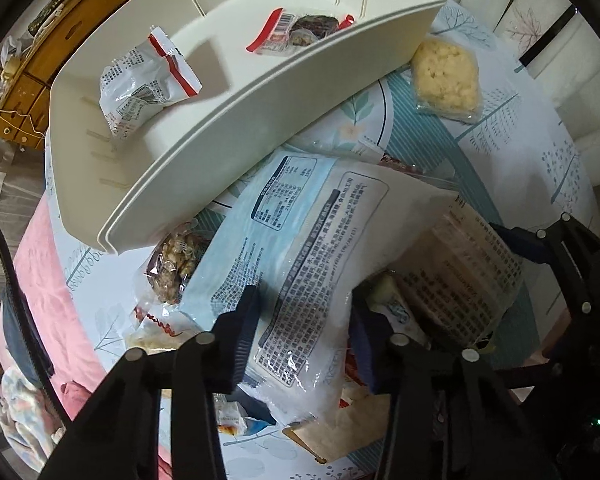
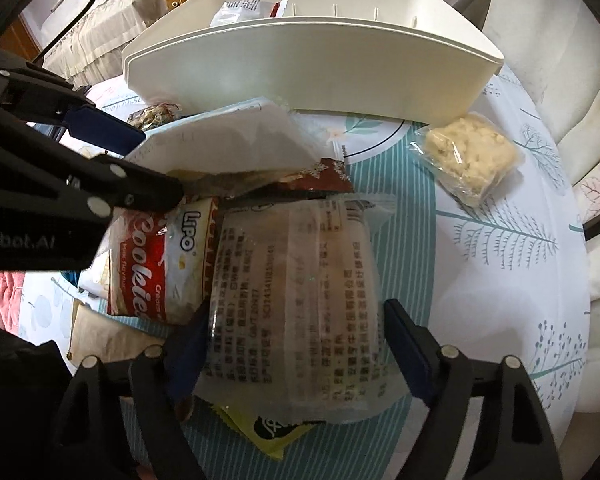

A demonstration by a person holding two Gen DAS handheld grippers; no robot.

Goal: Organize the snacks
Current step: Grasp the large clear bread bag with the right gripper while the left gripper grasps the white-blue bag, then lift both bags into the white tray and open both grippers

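2 hand-held grippers work the snack pile on the counter (image 2: 500,280). My left hand-held gripper (image 1: 304,320) points straight down, its blue pads clamped on the pale-blue printed snack bag (image 1: 300,240). My right hand-held gripper (image 2: 292,344) stands apart, straddling a translucent printed packet (image 2: 296,280) whose long axis runs away from me, between the pads but not pressed. Beside it lies a red Lipo cookie pack (image 2: 160,256). Farther off, the white bin (image 1: 260,92) holds 2 packets; a yellowish rice-crisp packet (image 2: 468,156) lies just outside it.
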